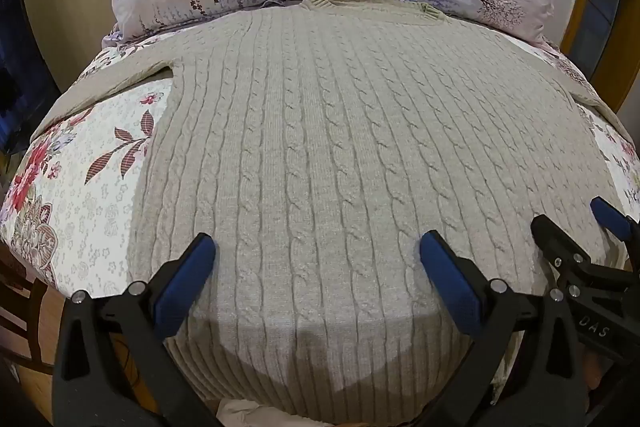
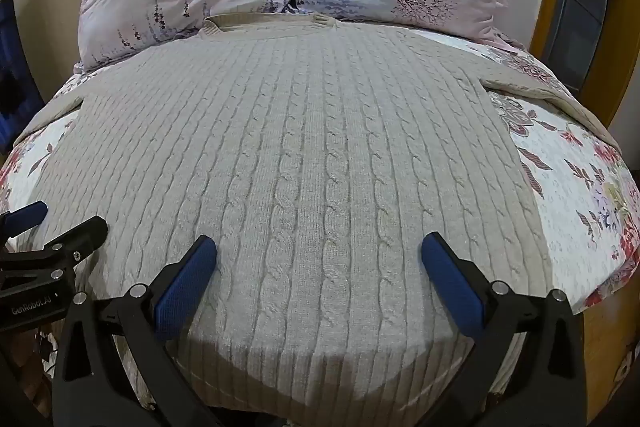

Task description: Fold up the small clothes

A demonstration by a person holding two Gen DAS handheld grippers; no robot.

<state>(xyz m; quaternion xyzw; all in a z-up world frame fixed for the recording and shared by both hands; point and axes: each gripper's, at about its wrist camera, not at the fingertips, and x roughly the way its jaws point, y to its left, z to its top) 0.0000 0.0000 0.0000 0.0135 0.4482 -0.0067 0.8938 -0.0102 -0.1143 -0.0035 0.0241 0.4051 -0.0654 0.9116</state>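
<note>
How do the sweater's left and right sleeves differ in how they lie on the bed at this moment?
The left sleeve runs out sideways from the armpit toward the bed's left edge; the right sleeve angles down along the right edge of the floral bedspread. The left sleeve shows a narrow gap against the body, the right sleeve a wider wedge of bedspread. Both are unfolded, flat and beige like the cable-knit sweater. Neither cuff is visible.

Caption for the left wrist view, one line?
Open left hand-held gripper poised over the hem of a beige cable-knit sweater spread flat on a floral bedspread, right hand-held gripper alongside.
</note>
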